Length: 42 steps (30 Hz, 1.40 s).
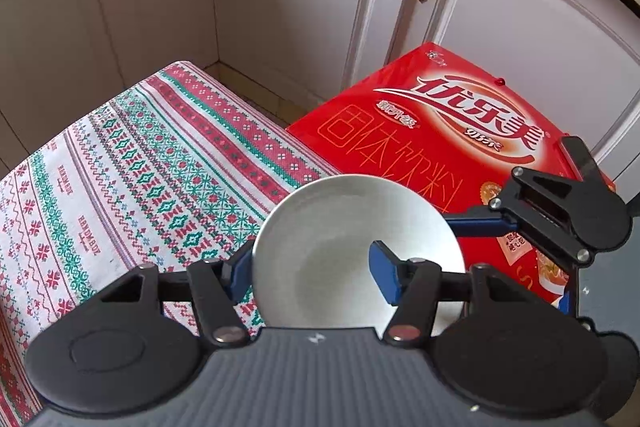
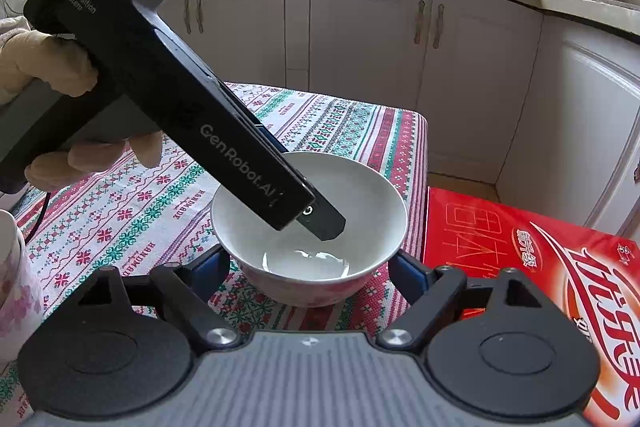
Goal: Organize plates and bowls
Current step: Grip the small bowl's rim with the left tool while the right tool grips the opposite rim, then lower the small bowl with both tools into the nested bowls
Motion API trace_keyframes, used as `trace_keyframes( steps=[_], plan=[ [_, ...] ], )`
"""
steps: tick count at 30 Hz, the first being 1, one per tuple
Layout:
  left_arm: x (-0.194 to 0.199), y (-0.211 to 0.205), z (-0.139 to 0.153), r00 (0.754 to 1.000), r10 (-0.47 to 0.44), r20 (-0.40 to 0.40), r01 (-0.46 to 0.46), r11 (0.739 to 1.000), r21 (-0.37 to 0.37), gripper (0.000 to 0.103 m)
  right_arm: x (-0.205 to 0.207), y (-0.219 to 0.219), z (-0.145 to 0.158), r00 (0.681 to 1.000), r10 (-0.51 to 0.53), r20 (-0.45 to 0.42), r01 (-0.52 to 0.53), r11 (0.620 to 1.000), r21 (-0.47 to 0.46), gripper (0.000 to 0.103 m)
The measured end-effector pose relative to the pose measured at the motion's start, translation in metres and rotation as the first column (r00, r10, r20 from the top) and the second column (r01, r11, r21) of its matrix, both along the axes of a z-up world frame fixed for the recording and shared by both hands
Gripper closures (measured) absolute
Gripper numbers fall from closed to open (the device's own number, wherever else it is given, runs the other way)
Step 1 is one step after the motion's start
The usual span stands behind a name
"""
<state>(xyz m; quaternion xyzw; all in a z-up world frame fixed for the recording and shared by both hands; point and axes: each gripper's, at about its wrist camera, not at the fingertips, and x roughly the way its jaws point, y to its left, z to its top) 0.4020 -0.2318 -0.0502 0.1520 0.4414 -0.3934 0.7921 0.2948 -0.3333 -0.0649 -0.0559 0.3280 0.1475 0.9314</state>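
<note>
Nearby red box [image 1: 440,131]; left gripper [image 1: 312,271] pinches bowl [image 1: 352,251] rim, right gripper [image 2: 308,267] clasps bowl.

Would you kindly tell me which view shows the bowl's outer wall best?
The right wrist view: the bowl shows its rim, inside and pinkish outer wall above the tablecloth. The left wrist view shows only the bowl's white inside from above.

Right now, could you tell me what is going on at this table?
A person holds a gripper in each hand, and both are on one white bowl on the patterned tablecloth. The left gripper clamps the bowl's rim, one finger inside, one outside. The right gripper straddles the bowl from outside. A red box sits beside the table.
</note>
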Motion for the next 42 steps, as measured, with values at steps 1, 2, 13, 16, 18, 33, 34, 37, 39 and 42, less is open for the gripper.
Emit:
trace_keyframes(
  steps=[1,2,13,16,18,33,34,37,39,42],
  plan=[
    [-0.001,0.000,0.001,1.000,0.000,-0.003,0.000,1.000,0.000,0.044,0.000,0.000,0.001,1.000,0.001,-0.005,-0.001,1.000,0.002,0.014],
    [-0.002,0.001,0.001,1.000,-0.002,-0.004,0.002,1.000,0.000,0.044,-0.001,0.000,0.002,1.000,0.002,-0.010,-0.002,1.000,0.006,0.014],
    [-0.039,0.020,0.030,0.999,-0.018,0.041,0.018,1.000,-0.006,0.044,-0.028,0.010,0.032,0.999,0.032,-0.011,-0.032,0.999,0.017,0.014],
    [-0.052,0.027,0.040,0.998,-0.016,0.059,0.017,1.000,-0.010,0.044,-0.040,0.017,0.041,0.999,0.043,-0.007,-0.043,0.999,0.003,0.014],
    [-0.061,0.033,0.047,0.998,-0.012,0.069,0.013,1.000,-0.014,0.044,-0.048,0.021,0.046,0.999,0.051,-0.003,-0.051,0.999,0.003,0.014],
    [-0.123,0.078,0.079,0.990,0.044,0.136,-0.039,0.998,-0.041,0.044,-0.102,0.055,0.080,0.993,0.121,0.017,-0.121,0.993,0.013,0.014],
    [-0.127,0.082,0.080,0.989,0.049,0.140,-0.043,0.998,-0.043,0.044,-0.103,0.058,0.081,0.992,0.126,0.017,-0.126,0.992,0.012,0.014],
    [-0.137,0.092,0.084,0.986,0.066,0.151,-0.060,0.997,-0.047,0.044,-0.111,0.067,0.083,0.989,0.145,0.017,-0.146,0.989,0.011,0.014],
    [-0.144,0.100,0.087,0.984,0.081,0.159,-0.074,0.996,-0.048,0.044,-0.114,0.073,0.085,0.987,0.161,0.017,-0.161,0.987,0.014,0.014],
    [-0.152,0.112,0.090,0.980,0.103,0.169,-0.096,0.994,-0.048,0.044,-0.118,0.083,0.086,0.982,0.187,0.020,-0.187,0.982,0.016,0.014]
  ],
)
